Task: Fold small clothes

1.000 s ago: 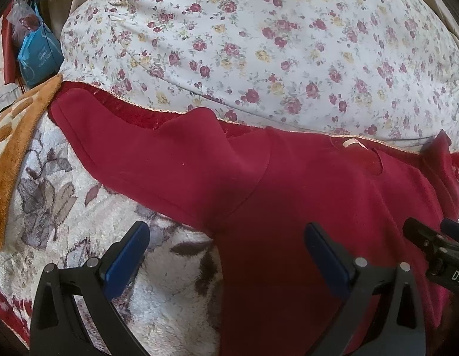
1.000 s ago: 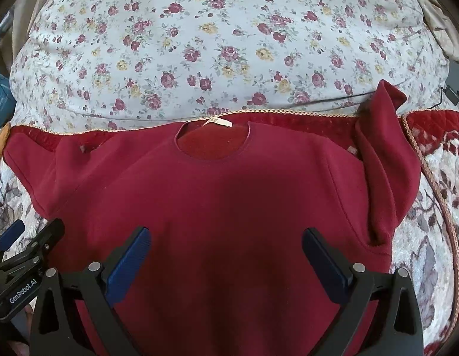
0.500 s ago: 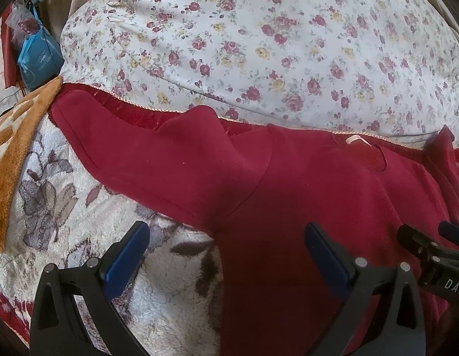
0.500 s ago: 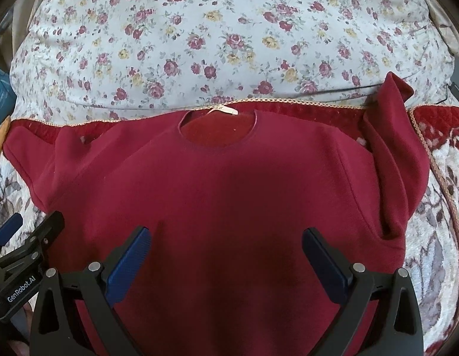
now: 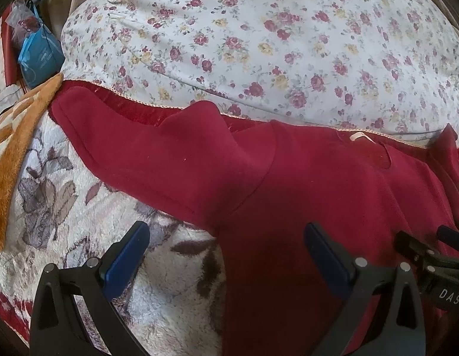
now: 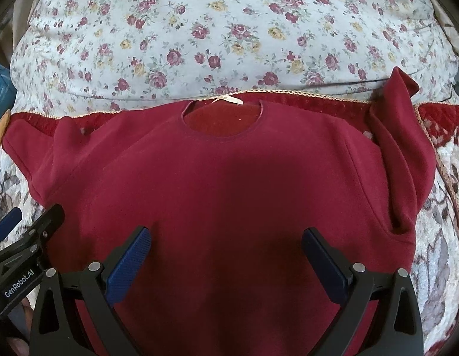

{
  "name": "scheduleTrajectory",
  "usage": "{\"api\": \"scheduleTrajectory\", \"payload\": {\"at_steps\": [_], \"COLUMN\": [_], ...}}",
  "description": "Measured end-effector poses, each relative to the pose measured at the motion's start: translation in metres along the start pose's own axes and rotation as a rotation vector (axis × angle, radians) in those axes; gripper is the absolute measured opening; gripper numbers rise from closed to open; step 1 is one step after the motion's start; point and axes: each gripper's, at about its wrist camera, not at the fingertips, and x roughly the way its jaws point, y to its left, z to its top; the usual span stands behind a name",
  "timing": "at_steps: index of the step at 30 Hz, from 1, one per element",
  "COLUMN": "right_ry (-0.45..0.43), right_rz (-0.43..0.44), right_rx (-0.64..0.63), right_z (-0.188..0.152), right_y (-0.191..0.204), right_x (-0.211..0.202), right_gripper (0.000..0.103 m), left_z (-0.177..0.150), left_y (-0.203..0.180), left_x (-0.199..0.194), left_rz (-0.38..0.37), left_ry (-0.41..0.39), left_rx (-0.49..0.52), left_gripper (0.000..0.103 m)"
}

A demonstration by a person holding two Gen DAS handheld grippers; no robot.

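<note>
Red sweatshirt (image 6: pixel 229 178) lies spread flat on the blanket (image 5: pixel 66 207), collar at 12 o'clock. Little change noted; both views slightly advanced. Left gripper (image 5: pixel 226 255) and right gripper (image 6: pixel 226 255) held apart, empty. Folding not begun.

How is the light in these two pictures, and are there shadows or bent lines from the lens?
Left wrist view: soft daylight on the flowered quilt, a dark shadow on the red shirt between the open fingers, edges curved with black corners. Right wrist view: same light, a broad shadow across the shirt's middle, the quilt's gold trim bowed by the fisheye; both sharp, no glare.
</note>
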Motion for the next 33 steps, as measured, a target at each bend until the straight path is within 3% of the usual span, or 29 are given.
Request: {"api": "scheduleTrajectory", "payload": {"at_steps": [33], "right_ry": [0.022], "right_rz": [0.008], "right_rx": [0.003], "right_z": [-0.0005], "right_y": [0.0019], "right_x": [0.0042], "right_gripper": [0.103], "left_z": [-0.0001], "left_y": [0.0057], "left_x": [0.0083], "left_rz": [0.018], "left_ry": [0.024], "left_rx": [-0.024], "left_gripper": [0.103]}}
